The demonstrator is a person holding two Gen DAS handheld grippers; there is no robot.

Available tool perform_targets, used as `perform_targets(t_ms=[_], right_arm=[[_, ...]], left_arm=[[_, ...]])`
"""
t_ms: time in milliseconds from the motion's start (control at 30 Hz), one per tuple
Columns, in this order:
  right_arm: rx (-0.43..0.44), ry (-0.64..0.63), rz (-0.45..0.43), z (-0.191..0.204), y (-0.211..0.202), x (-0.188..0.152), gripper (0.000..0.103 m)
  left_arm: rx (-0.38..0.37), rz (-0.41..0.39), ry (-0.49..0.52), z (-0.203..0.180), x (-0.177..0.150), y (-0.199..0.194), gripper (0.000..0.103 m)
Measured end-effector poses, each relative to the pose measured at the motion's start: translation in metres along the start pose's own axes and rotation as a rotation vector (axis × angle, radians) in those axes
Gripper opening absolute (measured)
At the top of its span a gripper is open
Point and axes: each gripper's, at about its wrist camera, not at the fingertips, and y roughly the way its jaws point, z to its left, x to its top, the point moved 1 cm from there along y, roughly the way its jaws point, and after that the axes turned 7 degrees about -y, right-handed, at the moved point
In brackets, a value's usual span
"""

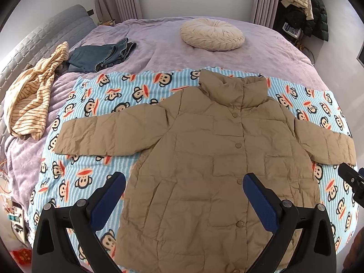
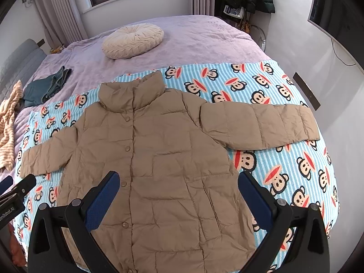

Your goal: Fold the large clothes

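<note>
A tan quilted puffer jacket (image 1: 204, 159) lies flat and buttoned, front up, sleeves spread out to both sides, on a blue striped monkey-print blanket (image 1: 95, 104). It also shows in the right wrist view (image 2: 159, 159). My left gripper (image 1: 184, 182) is open and empty, hovering above the jacket's lower left part. My right gripper (image 2: 178, 182) is open and empty above the jacket's lower right part. The right gripper's tip shows at the right edge of the left wrist view (image 1: 351, 179); the left gripper's tip shows at the left edge of the right wrist view (image 2: 16, 191).
The blanket lies on a purple bed cover (image 1: 159, 45). A round cream cushion (image 1: 211, 34) sits at the far side. Folded jeans (image 1: 102, 54) and a crumpled yellow striped garment (image 1: 31, 97) lie at the left. Coats hang at the back right (image 1: 304, 9).
</note>
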Motion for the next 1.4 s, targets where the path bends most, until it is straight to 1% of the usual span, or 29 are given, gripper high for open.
perform_targets(t_ms=[1400], right_arm=[[-0.002,-0.005,-0.003,0.0061,-0.0025,0.0023,0.103]], left_arm=[[0.011,0.0,-0.006,0.0019,0.0007,-0.0034,0.103]])
